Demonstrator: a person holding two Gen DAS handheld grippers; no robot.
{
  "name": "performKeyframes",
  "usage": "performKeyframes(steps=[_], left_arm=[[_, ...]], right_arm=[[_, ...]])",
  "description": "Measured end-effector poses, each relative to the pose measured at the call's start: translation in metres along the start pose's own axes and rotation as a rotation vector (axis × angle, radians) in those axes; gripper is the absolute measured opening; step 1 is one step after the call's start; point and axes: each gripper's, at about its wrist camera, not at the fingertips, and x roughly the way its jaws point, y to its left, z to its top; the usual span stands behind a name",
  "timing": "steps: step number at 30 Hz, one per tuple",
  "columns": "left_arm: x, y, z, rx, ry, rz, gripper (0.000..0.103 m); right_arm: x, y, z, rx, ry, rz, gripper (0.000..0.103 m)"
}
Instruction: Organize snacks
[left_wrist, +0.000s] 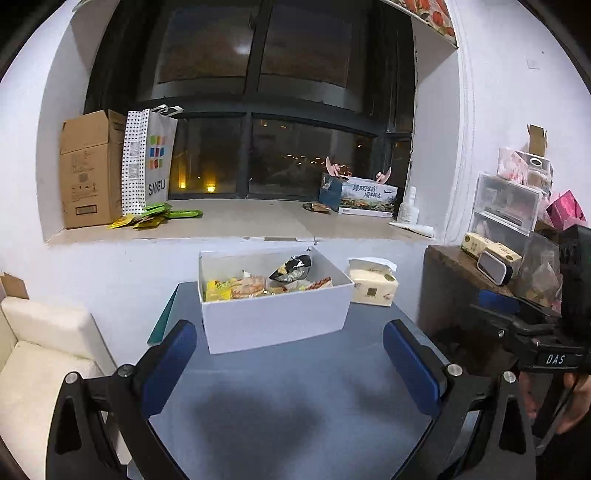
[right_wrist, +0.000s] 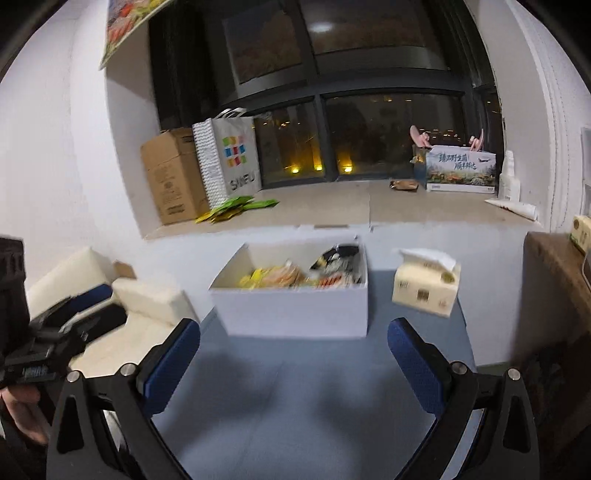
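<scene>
Both pairs of tongs stood wide apart and held nothing: the left tongs (left_wrist: 290, 363) and the right tongs (right_wrist: 293, 363) each hovered over the bare grey-blue tabletop (left_wrist: 295, 398), well short of the goods.

The open white cardboard box (left_wrist: 273, 317) sat at twelve o'clock on the tabletop, against the wall below the window ledge. Inside it lay the snacks: yellow crinkly packets (left_wrist: 218, 290) toward nine o'clock, orange-and-white wrapped packs (left_wrist: 249, 287) in the middle, and a dark foil pouch (left_wrist: 291, 268) propped up toward one o'clock. A soft cream pack of paper tissues (left_wrist: 373, 286) stood just beside the box at three o'clock. On the ledge at ten o'clock, a scatter of flat green and yellow sachets (left_wrist: 155, 218) lay at the foot of a white paper carrier bag (left_wrist: 149, 162).

The packets looked light, soft and slippery, their film likely to crumple and slide; whatever was inside might well crush. A hold across a sealed end or the flat middle, pressed gently, seemed safest. The box itself appeared stiff but thin-walled, best taken by one upright wall near its rim.
</scene>
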Motion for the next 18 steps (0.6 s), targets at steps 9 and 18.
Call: performKeyframes(steps=[9, 18], left_arm=[[0.006, -0.004, -0.006, -0.001, 0.042, -0.017, 0.103], [0.011, -0.005, -0.007, -0.003, 0.061, -0.022, 0.103]], right_arm=[[-0.013, 0.005, -0.007, -0.021, 0.016, -0.028, 0.103], [-0.006, 0.006, -0.015, -0.011, 0.047, -0.027, 0.103]])
